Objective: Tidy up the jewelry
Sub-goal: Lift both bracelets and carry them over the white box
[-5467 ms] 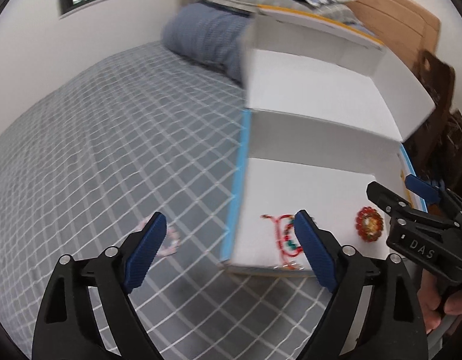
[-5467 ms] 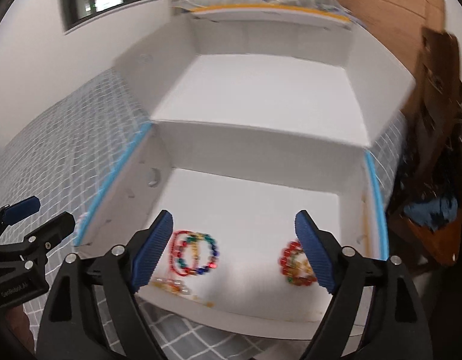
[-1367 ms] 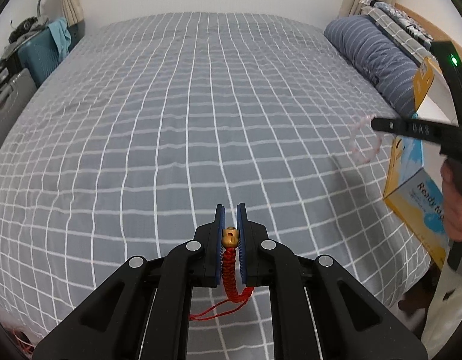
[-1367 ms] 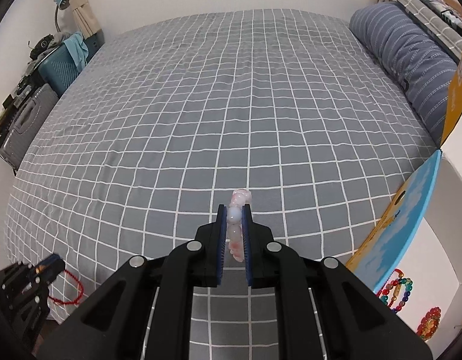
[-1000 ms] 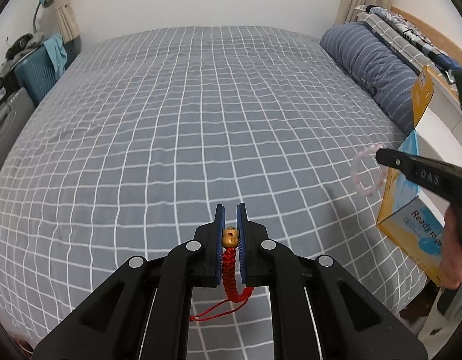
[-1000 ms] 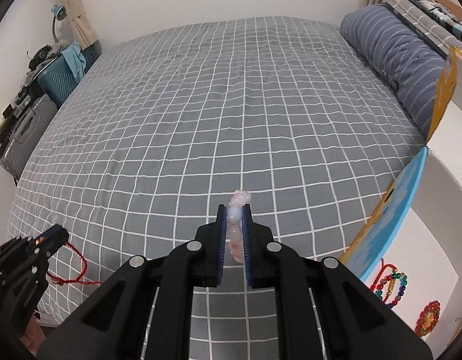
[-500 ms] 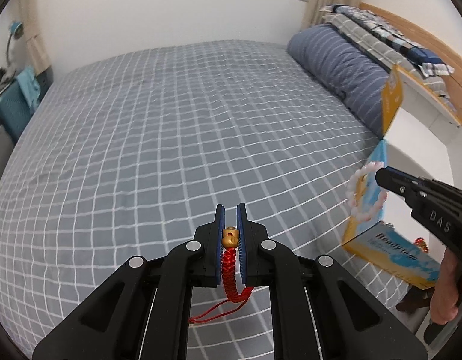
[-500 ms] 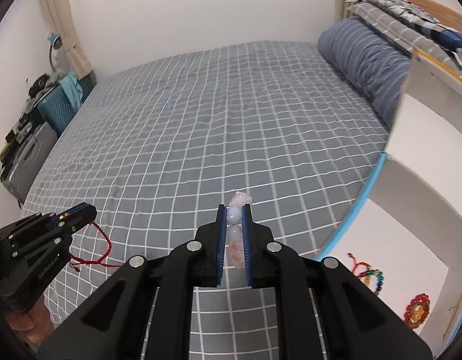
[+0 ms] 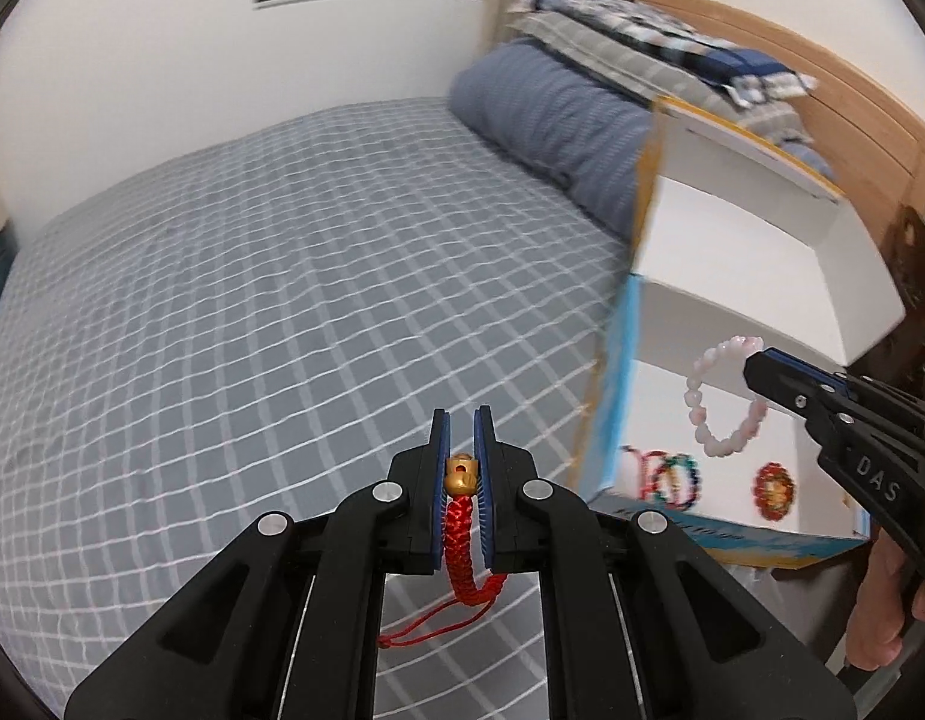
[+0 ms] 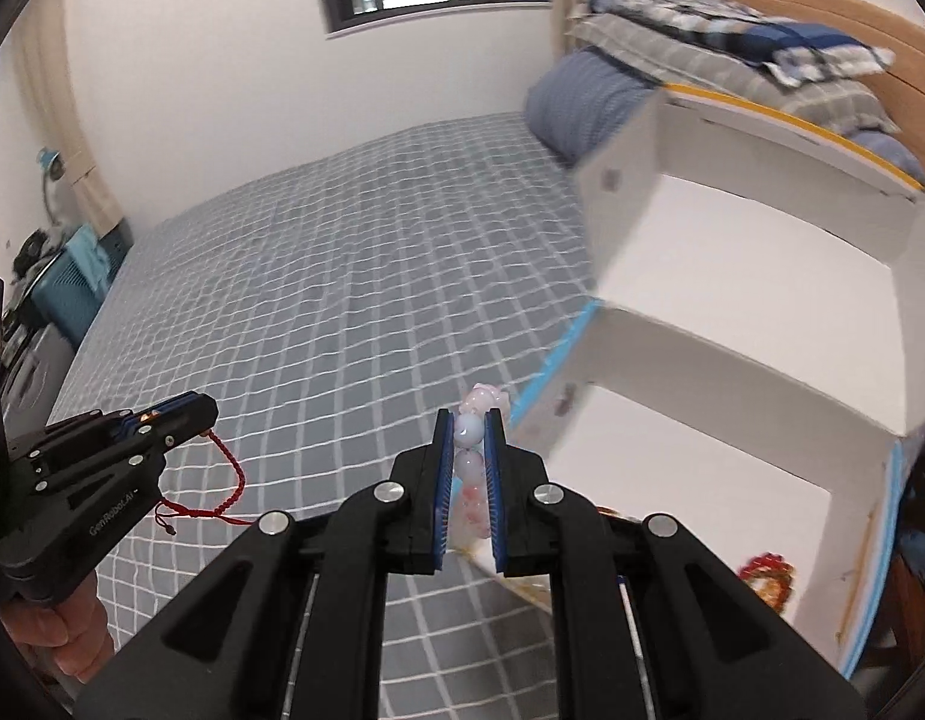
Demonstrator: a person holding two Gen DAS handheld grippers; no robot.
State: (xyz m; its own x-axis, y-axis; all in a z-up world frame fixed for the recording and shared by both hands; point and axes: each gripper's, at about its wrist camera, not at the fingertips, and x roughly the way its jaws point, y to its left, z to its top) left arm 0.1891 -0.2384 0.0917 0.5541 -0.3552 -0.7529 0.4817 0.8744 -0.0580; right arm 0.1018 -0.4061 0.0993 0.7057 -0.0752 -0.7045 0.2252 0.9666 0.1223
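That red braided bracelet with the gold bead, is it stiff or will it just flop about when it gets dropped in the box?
Probably floppy: the red braided bracelet droops in a curve below the left gripper, and its thin tail cords dangle loose. It looks light, since a pinch near the gold bead carries it. Set down, it would likely slump flat, not roll.

Your left tongs (image 9: 461, 468) cover most of the red braided bracelet (image 9: 461, 531), so you see only its gold bead, a strip of braid between the pads and the loose cord tail below. Your right tongs (image 10: 468, 474) hide part of the pink bead bracelet (image 10: 471, 462). In the right wrist view the box (image 10: 756, 300) is motion-blurred, the multicoloured bracelets (image 9: 666, 477) inside are hidden behind the tongs, and the red-gold beaded piece (image 10: 765, 579) is too smeared to make out.
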